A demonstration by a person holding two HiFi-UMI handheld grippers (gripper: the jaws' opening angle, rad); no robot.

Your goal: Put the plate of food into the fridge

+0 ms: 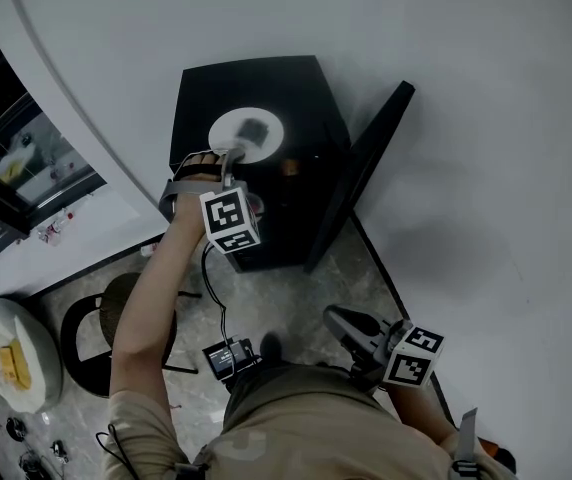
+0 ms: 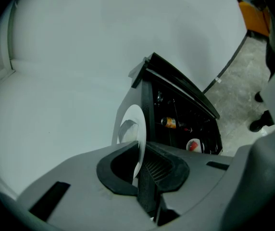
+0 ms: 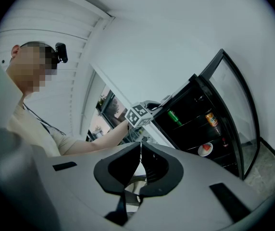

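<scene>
As its arm (image 1: 151, 298) stretches, left gripper (image 1: 233, 154) pinches plate (image 1: 271, 133).

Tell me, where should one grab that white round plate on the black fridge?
By its thin rim, from the near edge: the white round plate lies flat on the black fridge, food sits mid-plate, and the left gripper is shut on that rim.

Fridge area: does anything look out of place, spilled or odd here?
Nothing is spilled. The plate is on top of the fridge, not inside, with its rim clamped by the left gripper. The door stands open.
</scene>
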